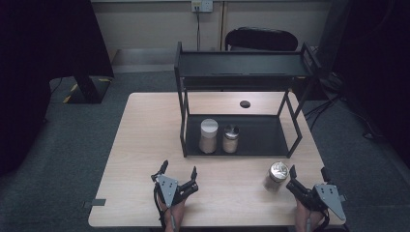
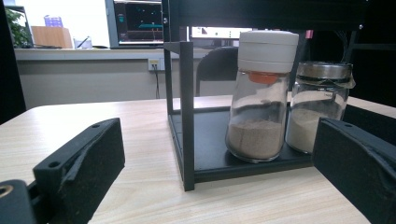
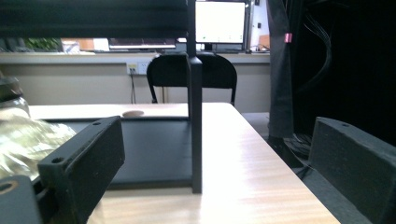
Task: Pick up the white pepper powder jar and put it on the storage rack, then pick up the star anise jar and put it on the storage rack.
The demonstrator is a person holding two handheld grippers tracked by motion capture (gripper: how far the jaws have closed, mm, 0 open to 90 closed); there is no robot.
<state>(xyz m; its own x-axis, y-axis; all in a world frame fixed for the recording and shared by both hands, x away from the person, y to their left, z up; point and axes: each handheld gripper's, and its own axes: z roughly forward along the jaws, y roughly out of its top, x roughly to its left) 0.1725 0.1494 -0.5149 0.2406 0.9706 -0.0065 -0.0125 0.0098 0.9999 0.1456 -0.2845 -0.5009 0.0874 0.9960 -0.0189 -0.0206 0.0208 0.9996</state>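
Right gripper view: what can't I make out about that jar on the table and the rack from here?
- Jar on the table: blurred, cut off by the right gripper view's left edge; contents unreadable.
- Rack's top shelf: high view shows its surface too dark to read.
- Metal-lidded jar: lower right part hidden by the left gripper's jaw in the left gripper view.

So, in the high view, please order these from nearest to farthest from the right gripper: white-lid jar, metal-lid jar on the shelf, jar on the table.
From the right gripper:
1. Jar on the table, just left of it.
2. Metal-lid jar, on the rack's bottom shelf.
3. White-lid jar, farther left on that shelf.
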